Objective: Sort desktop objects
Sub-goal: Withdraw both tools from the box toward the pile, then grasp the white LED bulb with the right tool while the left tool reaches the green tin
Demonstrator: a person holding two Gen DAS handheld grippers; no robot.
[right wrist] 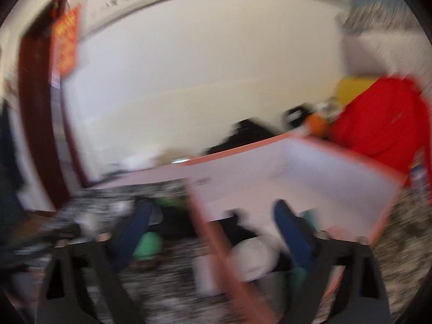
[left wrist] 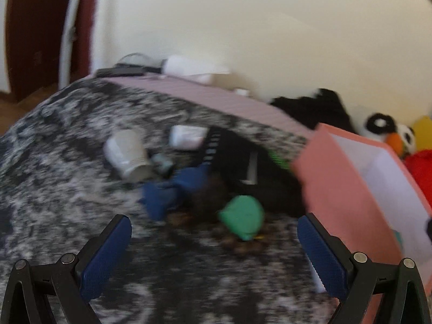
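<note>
Both views are smeared by motion blur, the right wrist view heavily, so that small things can hardly be identified. In the left wrist view the pink box [left wrist: 348, 189] is cut off at the right edge, and only part of its white inside is seen; a dark thing and a teal scrap at its near corner cannot be made out. The brown patches under the green lump [left wrist: 243, 217] are too blurred to be named.

A mottled black and white cover [left wrist: 67, 162] is spread over the surface on which the things lie; whether it is a table or a bed cannot be told. On it a loose heap is seen: a pale cup [left wrist: 128, 155] lying on its side, a small white case [left wrist: 186, 136] behind it, a blue cloth [left wrist: 172, 190] near the middle, a black garment [left wrist: 243, 167] just beside the box, and the green lump nearest the camera. A black heap [left wrist: 318, 110], a stuffed toy with an orange beak [left wrist: 388, 131] and something red [left wrist: 418, 170] are seen behind the box against the cream wall [left wrist: 243, 27].

In the right wrist view the near wall of the pink box [right wrist: 216, 237] runs between the two fingers, and a white rounded thing [right wrist: 253, 256] is seen inside, partly hidden by it.

The left claw [left wrist: 214, 236] is held low over the cover, spread wide, with nothing between its blue pads [left wrist: 108, 253]; the green lump lies just ahead of it. The right claw [right wrist: 213, 216] is also spread apart, straddling the box wall, and nothing is pinched.
</note>
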